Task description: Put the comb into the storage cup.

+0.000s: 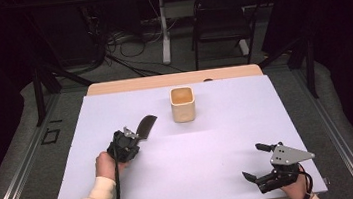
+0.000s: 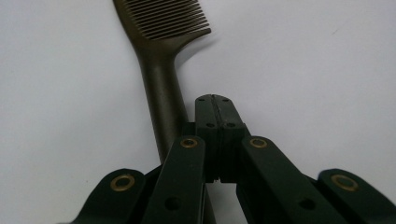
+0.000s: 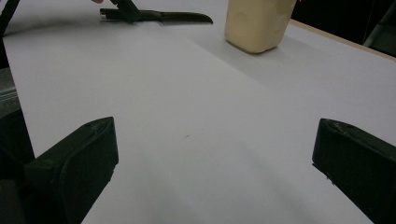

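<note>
Left tool (image 2: 215,116), jaws together, just beside comb (image 2: 161,70) handle on table.

Dark olive comb (image 2: 161,84); cream cup (image 1: 183,105); white tbl (image 1: 220,145).

High view overhead, forward-down; gripper views low; comb (image 2: 161,56) shared

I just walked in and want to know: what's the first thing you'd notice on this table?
The dark comb lying on the white table cover, beside the shut left claw at the left. Behind it, near the far middle, stands a cream square cup. At the near right corner the right claw waits wide open.
</note>
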Demonstrator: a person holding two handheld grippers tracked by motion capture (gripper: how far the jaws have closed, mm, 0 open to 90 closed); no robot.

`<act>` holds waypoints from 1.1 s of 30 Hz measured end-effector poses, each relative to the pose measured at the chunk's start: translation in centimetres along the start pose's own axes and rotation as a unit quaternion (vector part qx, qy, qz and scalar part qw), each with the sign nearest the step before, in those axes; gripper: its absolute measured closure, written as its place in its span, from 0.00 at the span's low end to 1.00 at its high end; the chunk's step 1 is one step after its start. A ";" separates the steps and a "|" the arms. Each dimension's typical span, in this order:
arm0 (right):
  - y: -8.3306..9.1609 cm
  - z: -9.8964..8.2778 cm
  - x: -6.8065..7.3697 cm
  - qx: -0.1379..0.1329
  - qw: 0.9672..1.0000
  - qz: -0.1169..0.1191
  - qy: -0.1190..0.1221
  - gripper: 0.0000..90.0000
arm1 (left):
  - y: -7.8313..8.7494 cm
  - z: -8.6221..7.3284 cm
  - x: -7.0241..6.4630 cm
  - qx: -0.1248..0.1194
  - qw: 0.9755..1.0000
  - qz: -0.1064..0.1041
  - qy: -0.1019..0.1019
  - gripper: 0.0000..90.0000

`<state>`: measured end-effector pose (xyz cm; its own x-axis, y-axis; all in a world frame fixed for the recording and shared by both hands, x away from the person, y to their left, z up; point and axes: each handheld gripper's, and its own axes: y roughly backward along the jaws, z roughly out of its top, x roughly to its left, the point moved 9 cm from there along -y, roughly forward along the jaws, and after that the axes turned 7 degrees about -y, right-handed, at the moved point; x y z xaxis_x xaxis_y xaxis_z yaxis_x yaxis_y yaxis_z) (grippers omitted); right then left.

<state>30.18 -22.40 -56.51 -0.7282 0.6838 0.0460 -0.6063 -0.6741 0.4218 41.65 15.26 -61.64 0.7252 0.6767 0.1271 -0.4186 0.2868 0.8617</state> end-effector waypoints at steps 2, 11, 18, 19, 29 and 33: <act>0.0 0.0 0.0 0.000 1.000 0.000 0.000 0.00 | 0.0 -0.1 0.2 0.000 1.000 0.002 0.002 1.00; 0.0 0.0 0.0 0.000 1.000 0.000 0.000 0.00 | 0.1 -0.5 0.6 0.002 1.000 0.006 0.007 1.00; 0.0 0.0 0.0 0.001 1.000 0.000 -0.001 0.00 | 0.1 -0.4 0.4 0.000 1.000 -0.001 0.009 1.00; 0.0 0.0 0.0 0.001 1.000 0.000 -0.001 0.00 | 0.2 -0.4 0.3 -0.001 1.000 -0.002 0.007 1.00; 0.0 0.0 0.0 0.001 1.000 0.001 -0.001 0.00 | 1.3 0.3 -1.2 -0.022 0.999 -0.037 0.010 0.63; -0.1 0.0 0.0 0.002 1.000 0.000 -0.001 0.00 | 1.6 0.7 -1.7 -0.018 0.999 -0.046 0.005 0.49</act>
<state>30.22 -22.35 -56.59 -0.7282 0.6837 0.0472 -0.6048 -0.6734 0.4252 40.13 14.14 -60.10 0.7557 0.6536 0.0424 -0.3693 0.3717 0.8517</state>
